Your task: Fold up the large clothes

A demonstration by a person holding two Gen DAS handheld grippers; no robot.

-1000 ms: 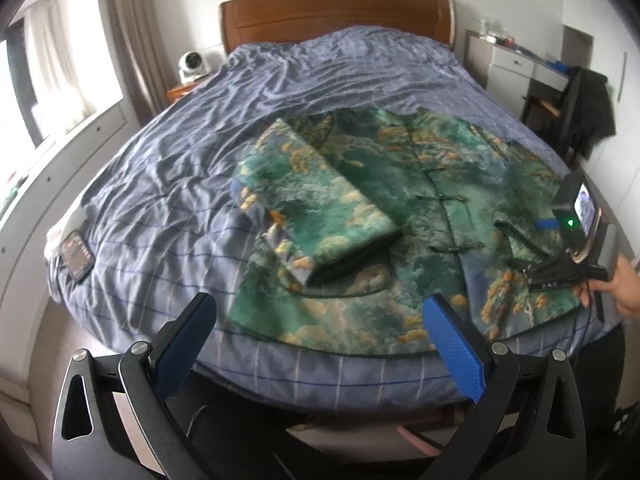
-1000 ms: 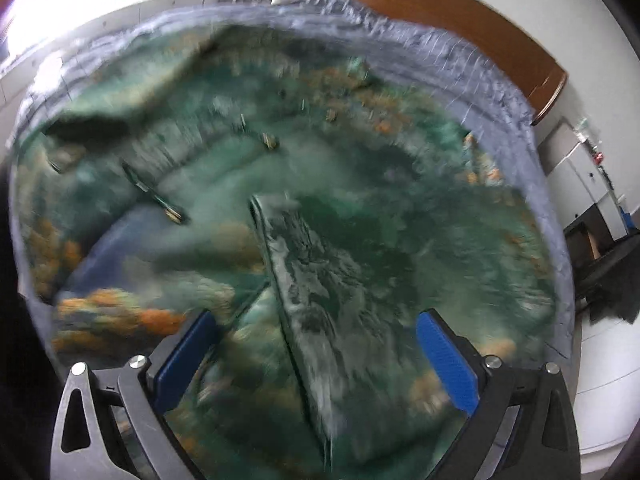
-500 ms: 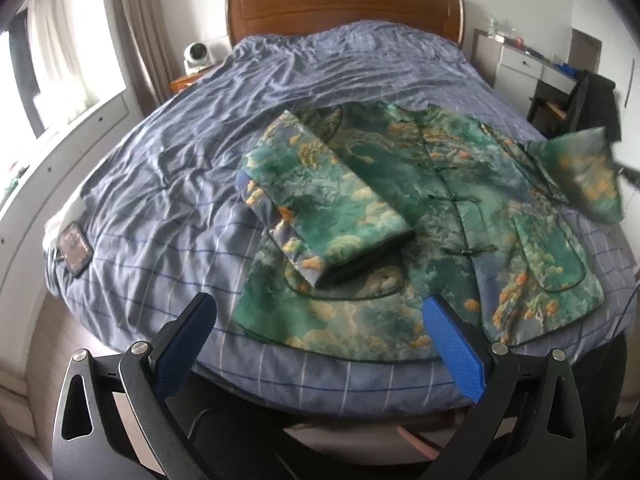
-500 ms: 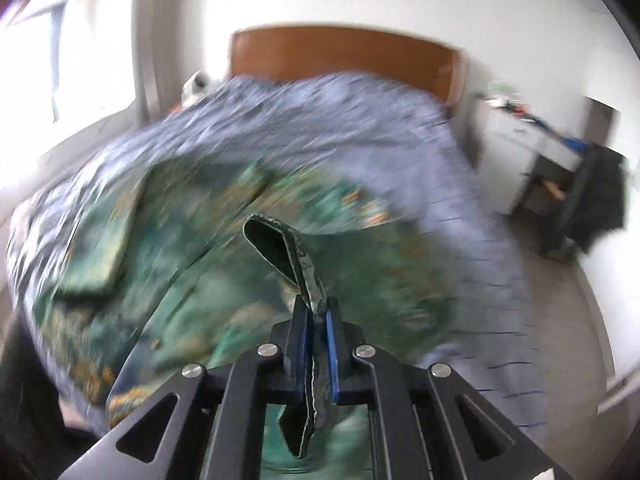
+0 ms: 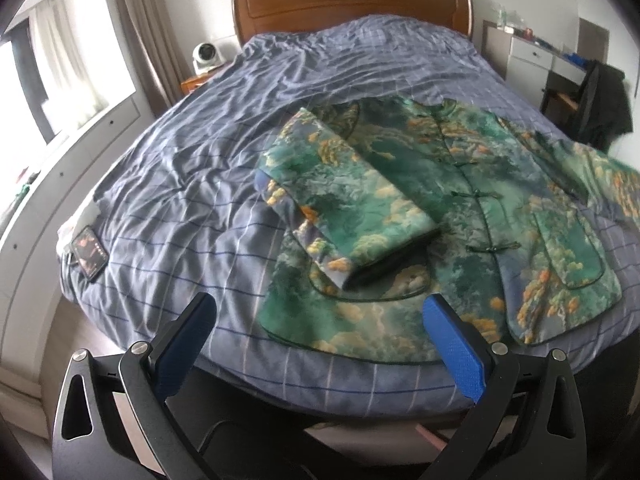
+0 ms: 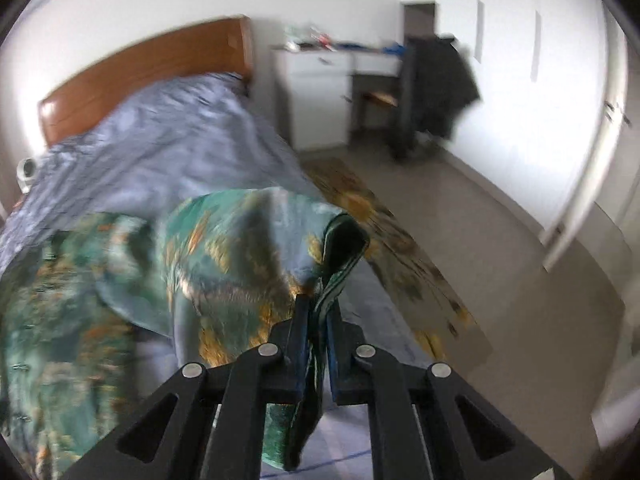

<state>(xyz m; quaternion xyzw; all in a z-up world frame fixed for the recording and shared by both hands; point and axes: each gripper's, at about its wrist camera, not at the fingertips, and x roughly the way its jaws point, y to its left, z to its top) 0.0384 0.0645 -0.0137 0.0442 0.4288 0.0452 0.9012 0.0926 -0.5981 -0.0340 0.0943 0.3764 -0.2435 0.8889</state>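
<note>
Green brocade jacket (image 5: 460,216) on bed (image 5: 192,184) | right gripper (image 6: 318,320) clamped on its sleeve (image 6: 340,256) | left gripper (image 5: 320,340) wide open, empty, before jacket hem.

- Bed (image 5: 208,184): wide bare sheet along its left side and toward the headboard (image 5: 352,4).
- Phone (image 5: 89,253) sits near the left edge.
- Jacket (image 5: 460,216) covers the right foot corner.

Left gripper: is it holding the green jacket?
No, the left gripper has its jaws wide apart with nothing between them, short of the jacket lying on the bed.
</note>
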